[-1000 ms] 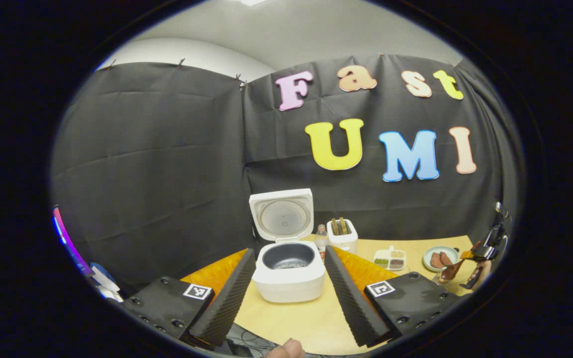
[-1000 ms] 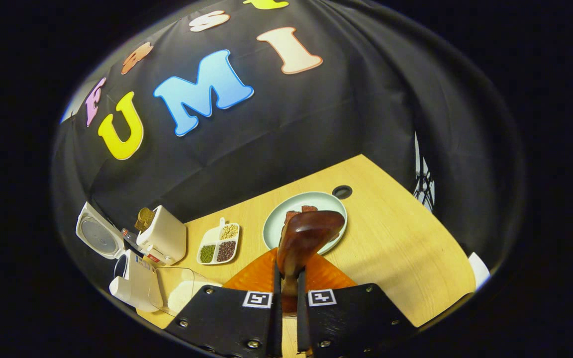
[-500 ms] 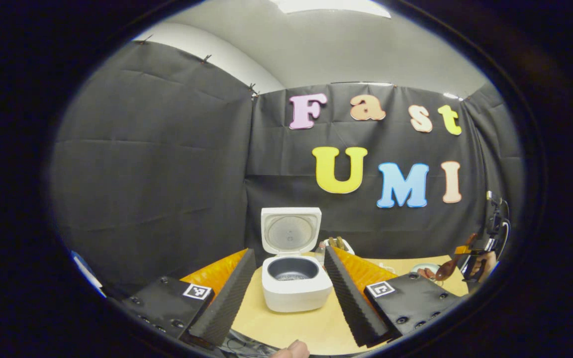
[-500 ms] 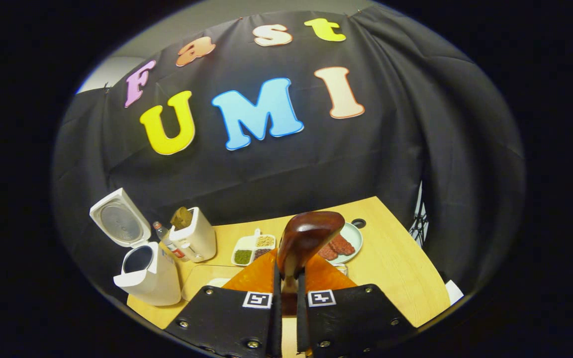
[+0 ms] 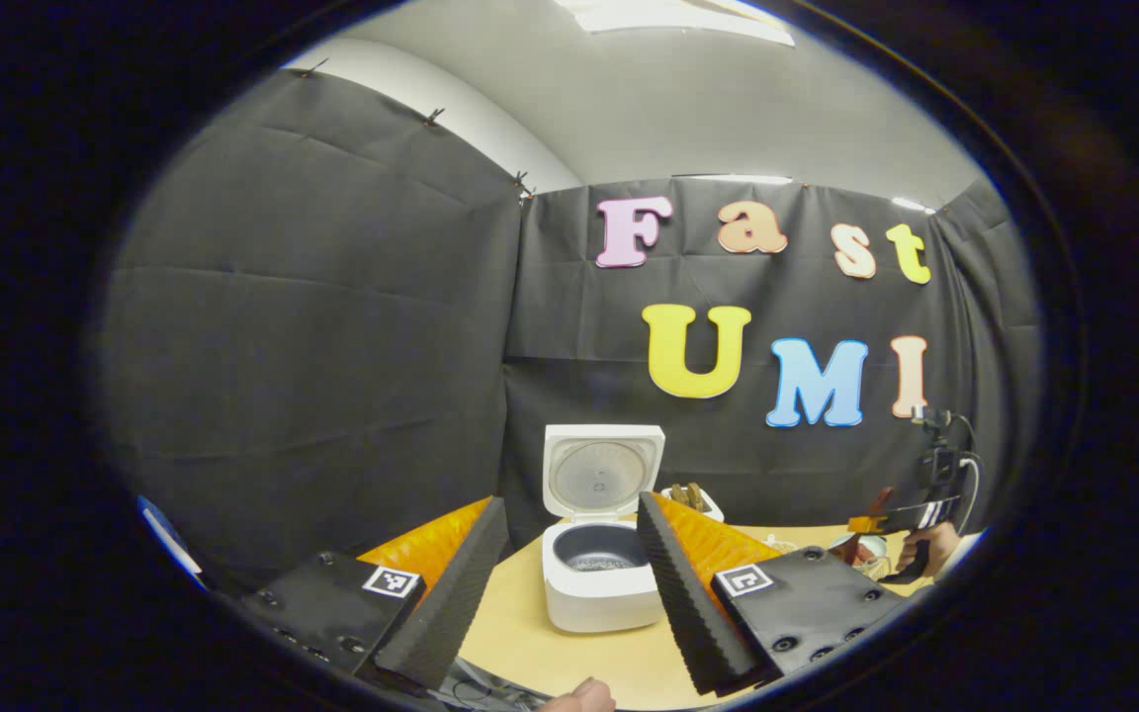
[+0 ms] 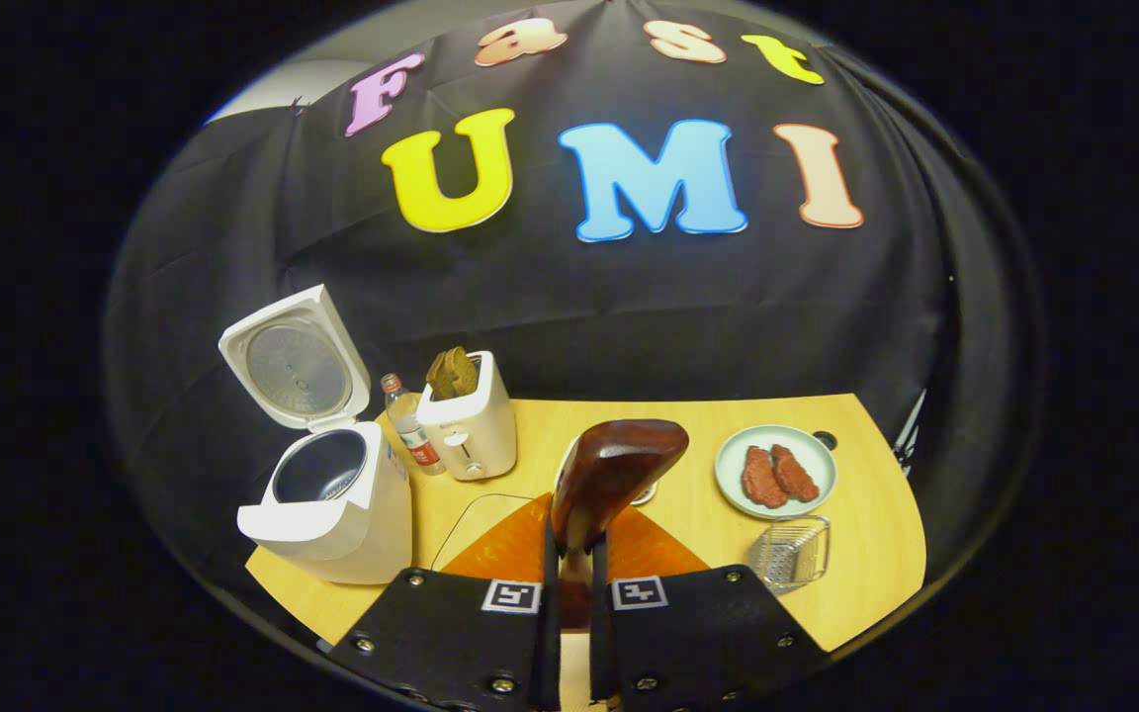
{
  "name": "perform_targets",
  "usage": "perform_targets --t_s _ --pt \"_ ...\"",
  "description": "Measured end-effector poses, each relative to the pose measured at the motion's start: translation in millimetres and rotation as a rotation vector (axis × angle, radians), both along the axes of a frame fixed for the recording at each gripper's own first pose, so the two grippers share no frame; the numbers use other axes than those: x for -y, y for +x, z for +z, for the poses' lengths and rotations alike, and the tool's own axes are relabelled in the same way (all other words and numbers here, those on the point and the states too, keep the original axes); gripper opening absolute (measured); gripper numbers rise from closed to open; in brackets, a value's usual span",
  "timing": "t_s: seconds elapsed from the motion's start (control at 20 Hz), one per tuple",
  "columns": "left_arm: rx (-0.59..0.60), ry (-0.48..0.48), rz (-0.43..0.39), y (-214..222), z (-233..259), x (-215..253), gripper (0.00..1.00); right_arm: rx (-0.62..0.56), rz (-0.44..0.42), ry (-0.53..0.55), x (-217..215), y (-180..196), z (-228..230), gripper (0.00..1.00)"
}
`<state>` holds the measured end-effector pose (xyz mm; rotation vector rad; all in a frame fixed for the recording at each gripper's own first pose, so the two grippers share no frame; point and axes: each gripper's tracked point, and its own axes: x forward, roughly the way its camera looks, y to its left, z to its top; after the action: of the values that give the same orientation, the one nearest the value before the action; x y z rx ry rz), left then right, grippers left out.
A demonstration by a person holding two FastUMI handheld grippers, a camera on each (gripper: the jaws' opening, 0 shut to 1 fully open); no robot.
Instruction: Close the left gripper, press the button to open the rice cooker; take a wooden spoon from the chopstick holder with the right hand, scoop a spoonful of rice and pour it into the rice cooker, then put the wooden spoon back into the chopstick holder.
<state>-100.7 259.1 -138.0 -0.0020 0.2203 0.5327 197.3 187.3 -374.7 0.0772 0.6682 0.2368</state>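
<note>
Right claw [image 6: 569, 554] swung wooden spoon [image 6: 614, 475] toward cooker [image 6: 332, 504]

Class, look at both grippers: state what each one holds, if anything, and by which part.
The right gripper grips the wooden spoon by its handle, just below the bowl. The left gripper is open, holding nothing.

Rice cooker [image 6: 332, 504]: white, lid raised upright, dark inner pot exposed, standing at the bench's left end. Wooden spoon [image 6: 614, 475]: dark brown, glossy, bowl pointing away, handle clamped low at center.
</note>
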Motion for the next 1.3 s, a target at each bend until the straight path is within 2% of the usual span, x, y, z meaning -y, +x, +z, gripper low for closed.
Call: perform_targets --t_s 0.25,0.45,0.6,0.8,0.95,1.1,1.3 --pt "-0.087 0.007 0.055 33.4 -24.0 1.1 0.92 -0.076 0.107 -0.044 -24.8 16.8 -68.7 0.12" --pt "-0.151 -0.014 0.072 48.8 -46.4 8.8 0.92 -0.072 0.188 -0.118 -27.9 16.0 -96.0 0.12" --pt "-0.180 0.000 0.082 55.7 -52.0 8.3 0.93 -0.118 0.229 -0.100 -41.8 6.7 -115.0 0.12" --pt "-0.176 0.013 0.110 57.2 -43.8 8.6 0.93 -0.171 0.208 0.022 -68.1 6.9 -121.5 0.12" --pt "-0.178 0.053 0.130 50.6 -33.7 4.4 0.92 -0.249 0.130 0.186 -81.5 14.9 -124.2 0.12" --pt "-0.180 0.055 0.162 40.7 -26.0 2.3 0.92 -0.332 0.035 0.363 -85.0 25.3 -127.8 0.12" --pt "-0.179 0.072 0.182 37.5 -21.4 0.8 0.93 -0.371 -0.040 0.511 -82.5 33.6 -122.3 0.12"
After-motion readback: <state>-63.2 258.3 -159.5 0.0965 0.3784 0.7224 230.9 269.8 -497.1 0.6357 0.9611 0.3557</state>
